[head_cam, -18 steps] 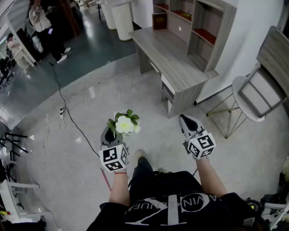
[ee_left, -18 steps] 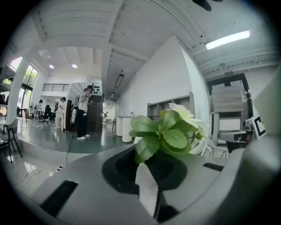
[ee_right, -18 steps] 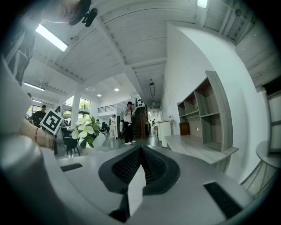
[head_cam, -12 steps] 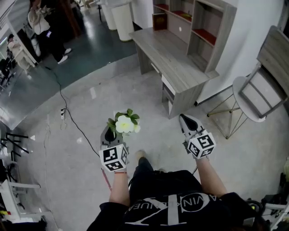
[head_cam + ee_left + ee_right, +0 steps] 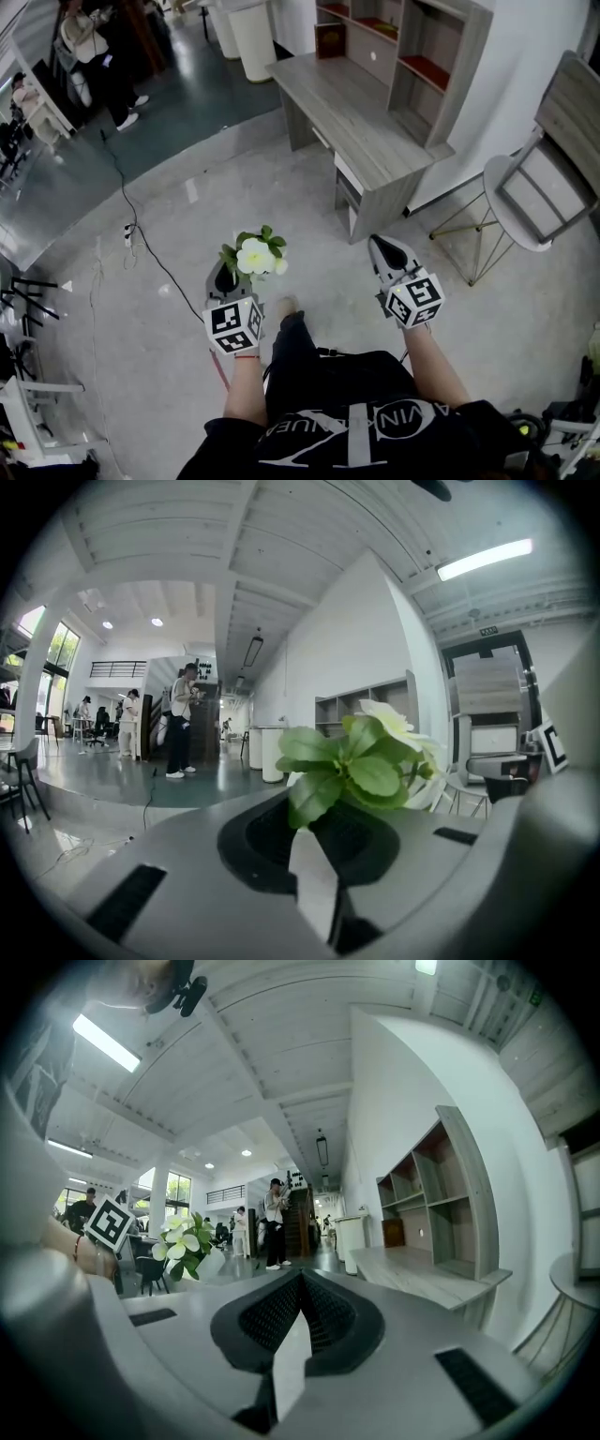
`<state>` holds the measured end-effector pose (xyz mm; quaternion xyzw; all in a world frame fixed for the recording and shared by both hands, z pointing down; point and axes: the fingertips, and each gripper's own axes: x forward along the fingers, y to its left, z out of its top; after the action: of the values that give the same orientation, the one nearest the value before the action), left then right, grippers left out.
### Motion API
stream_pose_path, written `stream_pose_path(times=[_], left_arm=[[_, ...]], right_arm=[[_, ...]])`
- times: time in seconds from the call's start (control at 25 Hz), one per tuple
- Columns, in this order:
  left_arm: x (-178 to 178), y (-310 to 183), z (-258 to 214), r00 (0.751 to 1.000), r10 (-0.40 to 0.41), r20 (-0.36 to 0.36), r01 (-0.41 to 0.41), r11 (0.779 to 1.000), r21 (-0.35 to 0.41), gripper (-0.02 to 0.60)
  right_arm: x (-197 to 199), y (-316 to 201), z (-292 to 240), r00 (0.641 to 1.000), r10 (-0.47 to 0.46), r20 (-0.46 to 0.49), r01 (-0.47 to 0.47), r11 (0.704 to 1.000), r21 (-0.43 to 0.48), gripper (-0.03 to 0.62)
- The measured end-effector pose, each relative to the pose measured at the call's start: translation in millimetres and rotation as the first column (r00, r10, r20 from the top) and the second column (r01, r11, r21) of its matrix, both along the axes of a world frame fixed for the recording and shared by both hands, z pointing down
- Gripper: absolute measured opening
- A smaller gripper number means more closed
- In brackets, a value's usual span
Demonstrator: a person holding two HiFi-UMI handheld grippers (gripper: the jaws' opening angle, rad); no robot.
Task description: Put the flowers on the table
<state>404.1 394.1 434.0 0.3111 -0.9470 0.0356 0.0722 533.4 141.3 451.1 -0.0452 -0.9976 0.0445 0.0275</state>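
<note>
A small bunch of white flowers (image 5: 255, 256) with green leaves stands up out of my left gripper (image 5: 228, 277), which is shut on its stems. The left gripper view shows the leaves and a pale bloom (image 5: 361, 761) rising right from between the jaws. My right gripper (image 5: 387, 253) is shut with nothing in it, held level beside the left one; the flowers (image 5: 184, 1244) appear at the left in its view. The long grey wooden table (image 5: 356, 127) lies ahead and a little right, some way beyond both grippers.
A shelf unit (image 5: 412, 56) stands on the table's far right side. A round white chair (image 5: 516, 202) is at the right. A black cable (image 5: 141, 234) runs over the grey floor at the left. People stand far off at the upper left (image 5: 94, 56). White bins (image 5: 248, 37) stand beyond the table.
Both grippers and the flowers have shifted very slightly left and forward as the person steps; one foot now shows further ahead. The grip on the flowers is unchanged.
</note>
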Motion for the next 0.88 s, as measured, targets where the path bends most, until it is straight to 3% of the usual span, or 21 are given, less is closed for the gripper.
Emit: stream_pose_path(times=[0.28, 0.4, 0.56, 0.88], left_arm=[[-39.9, -11.9, 8.0, 1.000, 0.010, -0.026, -0.009, 1.000, 0.025, 0.041], [-75.0, -13.3, 16.2, 0.999, 0.011, -0.043, -0.011, 1.000, -0.001, 0.041], [-125.1, -16.5, 11.0, 0.998, 0.000, -0.057, 0.001, 1.000, 0.026, 0.041], [-206.7, -43.9, 13.4, 0.994, 0.065, -0.083, -0.065, 0.998, 0.000, 0.040]], right_arm=[[-35.0, -18.0, 8.9, 0.999, 0.031, -0.026, -0.031, 0.999, -0.013, 0.009], [-65.1, -24.8, 13.9, 0.998, 0.046, -0.040, -0.047, 0.999, -0.024, 0.009], [-107.1, -30.0, 15.1, 0.997, 0.048, -0.057, -0.050, 0.998, -0.029, 0.009], [-183.7, -43.1, 14.2, 0.993, 0.085, -0.082, -0.088, 0.995, -0.041, 0.010]])
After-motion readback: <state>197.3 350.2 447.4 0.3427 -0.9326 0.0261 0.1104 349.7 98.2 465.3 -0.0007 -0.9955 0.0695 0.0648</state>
